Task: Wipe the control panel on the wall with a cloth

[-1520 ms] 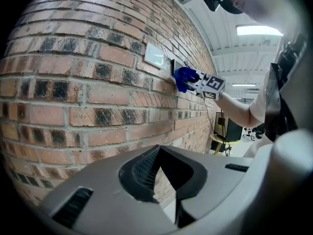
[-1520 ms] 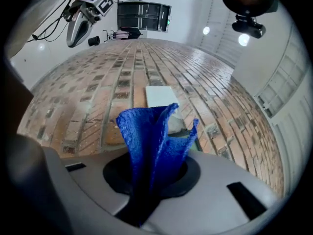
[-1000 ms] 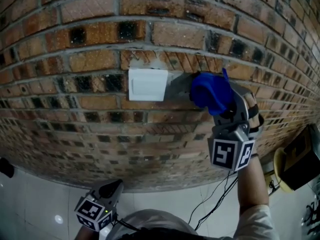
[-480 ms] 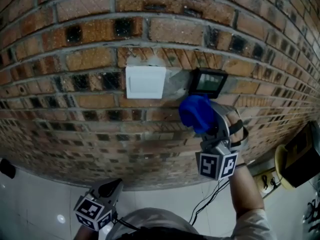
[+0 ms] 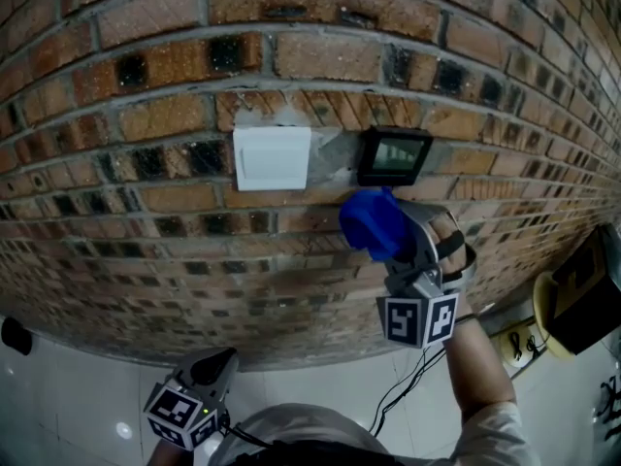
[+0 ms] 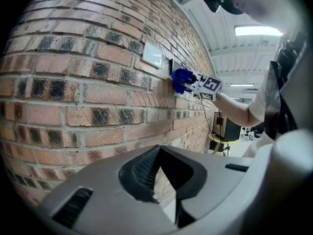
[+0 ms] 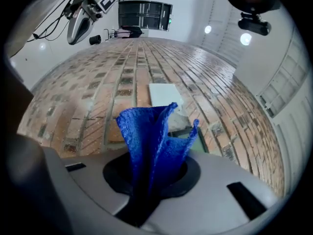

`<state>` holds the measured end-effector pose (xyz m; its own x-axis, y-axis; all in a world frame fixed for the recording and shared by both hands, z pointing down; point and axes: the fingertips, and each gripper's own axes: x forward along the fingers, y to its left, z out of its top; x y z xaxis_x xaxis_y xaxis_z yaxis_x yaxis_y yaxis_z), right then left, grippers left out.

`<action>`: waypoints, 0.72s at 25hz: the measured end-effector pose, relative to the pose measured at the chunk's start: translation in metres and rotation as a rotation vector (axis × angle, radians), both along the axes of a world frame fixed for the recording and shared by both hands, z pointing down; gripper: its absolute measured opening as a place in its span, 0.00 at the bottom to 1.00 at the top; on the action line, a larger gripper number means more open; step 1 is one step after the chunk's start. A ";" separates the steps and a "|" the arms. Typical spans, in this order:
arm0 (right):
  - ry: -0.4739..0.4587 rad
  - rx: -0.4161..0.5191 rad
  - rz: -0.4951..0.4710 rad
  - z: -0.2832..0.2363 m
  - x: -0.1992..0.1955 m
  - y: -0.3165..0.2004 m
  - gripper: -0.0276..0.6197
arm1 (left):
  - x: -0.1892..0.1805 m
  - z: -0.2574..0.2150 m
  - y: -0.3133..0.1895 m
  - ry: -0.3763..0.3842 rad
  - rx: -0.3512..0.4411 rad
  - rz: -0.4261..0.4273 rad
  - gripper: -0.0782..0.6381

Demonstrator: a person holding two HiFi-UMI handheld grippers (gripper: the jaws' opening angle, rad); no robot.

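Observation:
The black control panel [image 5: 394, 156] with a pale screen is set in the brick wall [image 5: 146, 231], just right of a white switch plate [image 5: 272, 158]. My right gripper [image 5: 383, 236] is shut on a blue cloth [image 5: 374, 223], which sits just below the panel against the bricks. In the right gripper view the cloth [image 7: 151, 131] stands up from the jaws and hides most of the panel; the white plate [image 7: 164, 94] shows beyond it. My left gripper [image 5: 218, 362] hangs low by the person's body, away from the wall, jaws together and holding nothing.
A dark box on a yellow stand [image 5: 577, 304] is at the lower right. Thin cables [image 5: 408, 386] trail down from the right arm. Pale floor tiles [image 5: 58, 406] lie below the wall.
The right gripper has carried the cloth down and to the left, off the control panel, which is now uncovered. The left gripper has stayed put.

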<state>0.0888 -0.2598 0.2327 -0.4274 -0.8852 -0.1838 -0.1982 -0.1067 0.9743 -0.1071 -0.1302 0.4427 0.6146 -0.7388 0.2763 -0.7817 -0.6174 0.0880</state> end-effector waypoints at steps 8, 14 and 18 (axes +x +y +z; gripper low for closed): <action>-0.055 0.176 -0.049 -0.104 0.006 0.021 0.18 | 0.004 -0.001 0.000 0.015 0.001 0.009 0.11; -0.023 0.208 0.004 -0.104 0.008 0.004 0.18 | 0.003 0.001 0.002 0.012 0.004 0.002 0.11; 0.003 0.187 0.005 -0.078 0.006 0.004 0.18 | -0.001 0.002 0.002 0.013 0.000 -0.012 0.11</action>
